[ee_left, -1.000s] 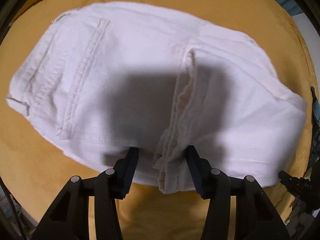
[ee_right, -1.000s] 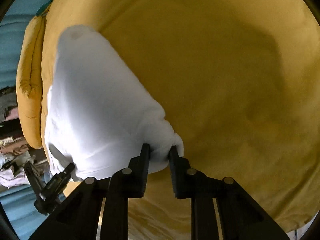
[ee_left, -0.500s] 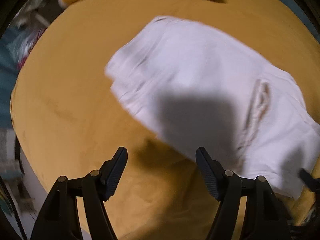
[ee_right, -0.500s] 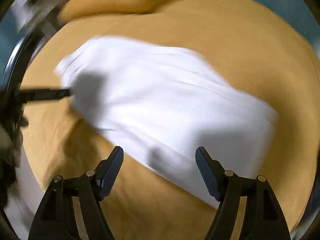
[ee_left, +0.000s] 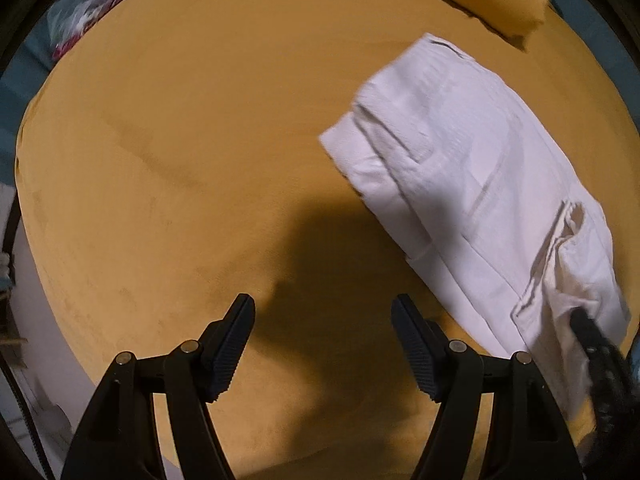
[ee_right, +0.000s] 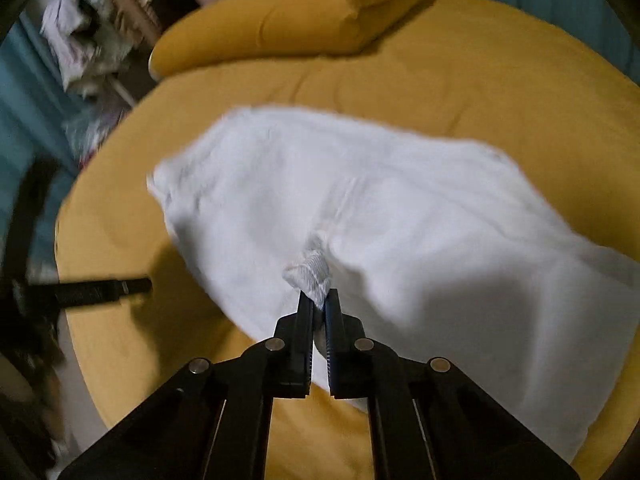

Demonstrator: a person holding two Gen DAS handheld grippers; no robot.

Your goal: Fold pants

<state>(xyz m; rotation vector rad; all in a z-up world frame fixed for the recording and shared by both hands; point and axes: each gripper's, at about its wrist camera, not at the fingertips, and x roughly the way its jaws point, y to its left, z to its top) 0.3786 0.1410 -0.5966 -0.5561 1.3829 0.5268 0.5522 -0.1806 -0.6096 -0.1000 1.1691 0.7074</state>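
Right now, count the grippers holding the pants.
1. The right gripper is clamped on a bunched fold at the near edge of the white pants; the left gripper is open over bare yellow bedding.

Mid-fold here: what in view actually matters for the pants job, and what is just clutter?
Job:
white pants
right gripper, shut on a pants fold
left gripper, open over the yellow bed cover

Lying about:
yellow pillow
clothes pile off the bed

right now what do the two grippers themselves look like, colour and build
Both the left gripper and the right gripper are matte black plastic, with angular linkage arms joined by round silver pins. Their fingers are flat wedge-shaped bars with finely ribbed inner pads. No cables, sleeves or markings show on either one.
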